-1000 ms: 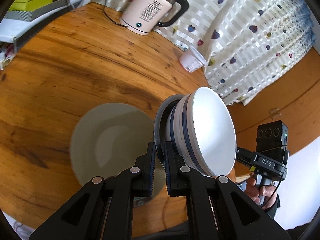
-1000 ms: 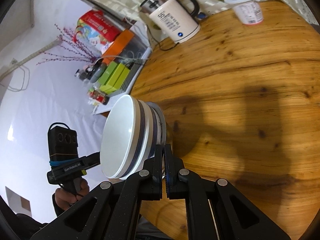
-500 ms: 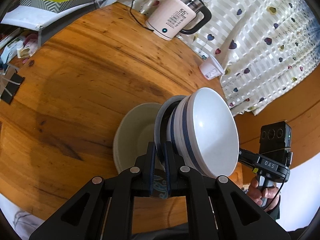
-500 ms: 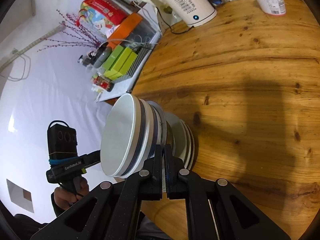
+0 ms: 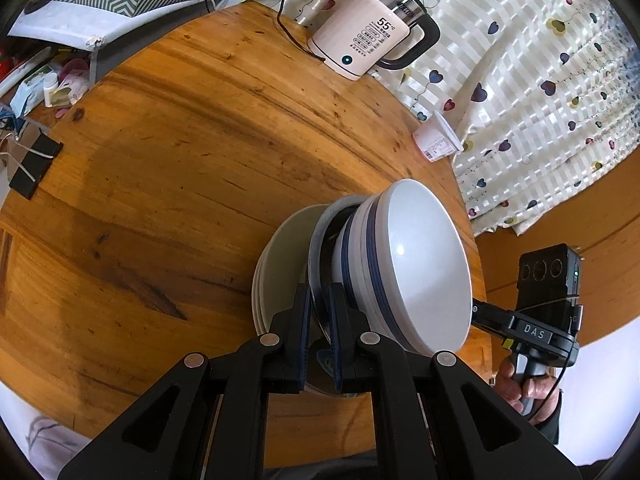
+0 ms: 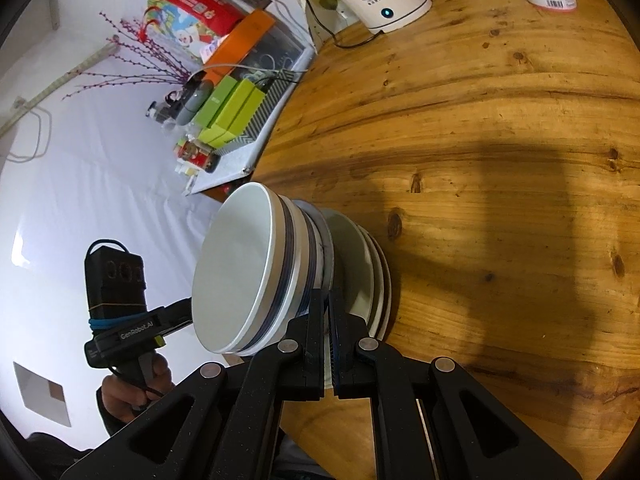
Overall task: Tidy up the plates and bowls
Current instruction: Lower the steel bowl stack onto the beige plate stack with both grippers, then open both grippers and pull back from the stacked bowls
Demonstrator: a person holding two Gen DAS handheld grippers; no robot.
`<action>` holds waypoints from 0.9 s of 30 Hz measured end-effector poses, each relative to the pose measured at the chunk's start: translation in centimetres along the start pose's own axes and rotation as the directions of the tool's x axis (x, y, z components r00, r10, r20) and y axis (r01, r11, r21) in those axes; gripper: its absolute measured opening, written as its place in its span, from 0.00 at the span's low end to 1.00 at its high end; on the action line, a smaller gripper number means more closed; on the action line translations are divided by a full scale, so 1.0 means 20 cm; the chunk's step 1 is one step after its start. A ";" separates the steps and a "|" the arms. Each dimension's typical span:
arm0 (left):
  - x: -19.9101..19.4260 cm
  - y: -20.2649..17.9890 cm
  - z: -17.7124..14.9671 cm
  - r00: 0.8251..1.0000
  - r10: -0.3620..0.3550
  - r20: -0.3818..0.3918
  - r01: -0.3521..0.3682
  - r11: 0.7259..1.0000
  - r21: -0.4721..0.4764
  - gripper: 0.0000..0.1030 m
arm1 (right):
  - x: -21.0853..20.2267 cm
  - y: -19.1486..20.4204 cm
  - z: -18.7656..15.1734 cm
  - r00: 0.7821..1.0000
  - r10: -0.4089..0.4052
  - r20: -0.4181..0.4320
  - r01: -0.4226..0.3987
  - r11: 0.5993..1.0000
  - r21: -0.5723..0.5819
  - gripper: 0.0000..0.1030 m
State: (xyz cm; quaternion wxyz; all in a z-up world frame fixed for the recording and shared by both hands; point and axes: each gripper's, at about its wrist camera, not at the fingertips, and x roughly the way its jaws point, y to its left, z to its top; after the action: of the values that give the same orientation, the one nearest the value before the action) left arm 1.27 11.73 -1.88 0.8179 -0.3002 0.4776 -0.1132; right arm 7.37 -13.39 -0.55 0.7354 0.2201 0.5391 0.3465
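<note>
Nested white bowls with blue bands (image 5: 416, 264) sit on a grey-blue plate (image 5: 320, 240). My left gripper (image 5: 318, 296) is shut on that plate's near rim. From the opposite side, my right gripper (image 6: 329, 300) is shut on the same grey-blue plate (image 6: 326, 240), with the bowls (image 6: 236, 272) on it. The held plate hangs level, close over a stack of white plates (image 5: 276, 256) on the round wooden table (image 5: 160, 160); I cannot tell whether they touch. The stack of white plates (image 6: 360, 264) lies near the table's edge.
A white electric kettle (image 5: 368, 40) with its cable stands at the table's far edge, and a yoghurt cup (image 5: 438, 142) stands to its right. A black binder clip (image 5: 34, 164) lies at the left rim. Boxes (image 6: 236, 116) crowd a shelf beyond the table.
Both grippers carried the plate with its bowls sideways and a little down. The white stack, at first off to one side, now lies directly under the held plate.
</note>
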 end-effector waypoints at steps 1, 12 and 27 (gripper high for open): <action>0.00 0.00 0.00 1.000 0.000 0.000 0.000 1.000 -0.003 0.07 | 0.00 0.00 0.00 1.000 0.001 -0.001 -0.001 1.000 -0.001 0.04; -0.01 0.03 -0.02 1.000 -0.018 0.022 0.019 0.999 -0.033 0.13 | -0.01 -0.01 -0.02 1.000 -0.005 -0.001 0.005 1.000 -0.006 0.09; -0.07 -0.05 -0.10 0.989 0.116 0.086 -0.120 0.992 0.040 0.21 | -0.12 0.05 -0.12 0.996 -0.074 0.049 0.076 0.996 -0.052 0.44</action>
State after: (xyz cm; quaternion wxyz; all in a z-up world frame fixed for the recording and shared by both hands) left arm -1.00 10.78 -1.05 0.8489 -0.2573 0.4574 -0.0626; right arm 4.50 -14.62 0.87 0.7660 0.1881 0.5201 0.3277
